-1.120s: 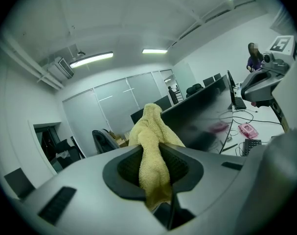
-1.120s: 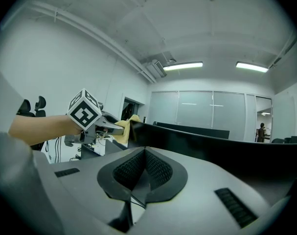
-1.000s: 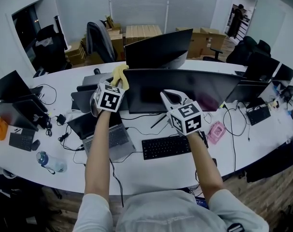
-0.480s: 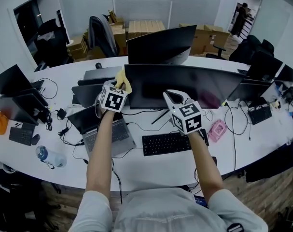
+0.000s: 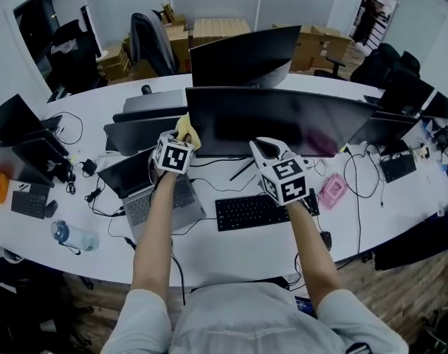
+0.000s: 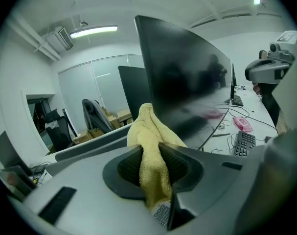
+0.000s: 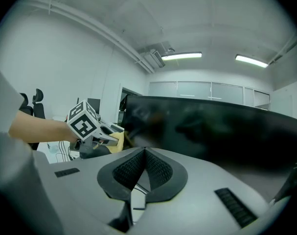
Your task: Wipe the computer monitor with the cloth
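One change to log, A notes: over the last second the left gripper [image 5: 181, 141] has carried the cloth [image 5: 187, 130] down the left edge of the monitor [image 5: 283, 120], from the top corner to the lower part of that edge. The jaws are clamped on the yellow cloth; one fold stands up past the tips and the rest hangs below them.

B: Contact confirmed?

A: In the left gripper view the raised fold lies against the near edge of the dark monitor. It is touching, as far as can be told. The head camera has also shifted a little, so the travel is read against the monitor's own frame, not the picture's. Judgement: one downward stroke on the left margin is nearly done, while the broad middle and right of the monitor look unwiped.

B: And further right?

A: The right gripper [image 5: 264, 150] is unchanged relative to the monitor. It hangs before the lower middle, above the keyboard [image 5: 254, 212], jaws closed together with nothing between them. It takes no part in the wiping.

B: Meaning for the task: early stage. The next stroke probably has to step rightward across the monitor, and the idle right gripper stands in that path, so it may need to clear. Only a small fold meets the monitor, so coverage per pass will be narrow. Expect many passes
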The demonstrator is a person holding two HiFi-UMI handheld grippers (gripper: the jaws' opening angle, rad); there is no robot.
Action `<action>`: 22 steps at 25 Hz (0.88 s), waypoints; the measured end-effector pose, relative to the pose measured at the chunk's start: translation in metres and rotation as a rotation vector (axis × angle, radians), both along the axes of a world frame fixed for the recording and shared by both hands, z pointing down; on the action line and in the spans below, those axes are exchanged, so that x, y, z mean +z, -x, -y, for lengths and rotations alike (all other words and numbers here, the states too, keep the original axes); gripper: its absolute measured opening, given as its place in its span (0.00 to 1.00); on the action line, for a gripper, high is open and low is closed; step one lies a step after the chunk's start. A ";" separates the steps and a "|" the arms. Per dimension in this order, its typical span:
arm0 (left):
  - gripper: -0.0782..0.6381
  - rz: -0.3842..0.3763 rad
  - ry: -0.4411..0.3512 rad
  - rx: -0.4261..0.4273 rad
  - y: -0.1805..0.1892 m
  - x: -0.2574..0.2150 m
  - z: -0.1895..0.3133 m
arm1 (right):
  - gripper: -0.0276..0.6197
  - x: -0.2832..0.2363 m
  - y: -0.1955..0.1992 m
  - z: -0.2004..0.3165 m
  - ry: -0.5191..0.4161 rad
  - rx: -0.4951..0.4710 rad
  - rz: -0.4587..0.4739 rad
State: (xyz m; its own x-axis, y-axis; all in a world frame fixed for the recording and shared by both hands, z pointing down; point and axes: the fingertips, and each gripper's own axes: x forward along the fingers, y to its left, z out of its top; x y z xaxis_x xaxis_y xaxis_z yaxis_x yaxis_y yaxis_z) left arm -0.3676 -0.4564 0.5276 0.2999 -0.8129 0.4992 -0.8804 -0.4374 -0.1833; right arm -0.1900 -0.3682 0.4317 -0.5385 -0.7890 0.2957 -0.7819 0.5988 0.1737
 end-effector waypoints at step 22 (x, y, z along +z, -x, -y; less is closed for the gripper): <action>0.24 -0.068 0.275 -0.067 0.005 0.134 -0.011 | 0.08 0.070 -0.015 0.016 0.108 0.038 -0.021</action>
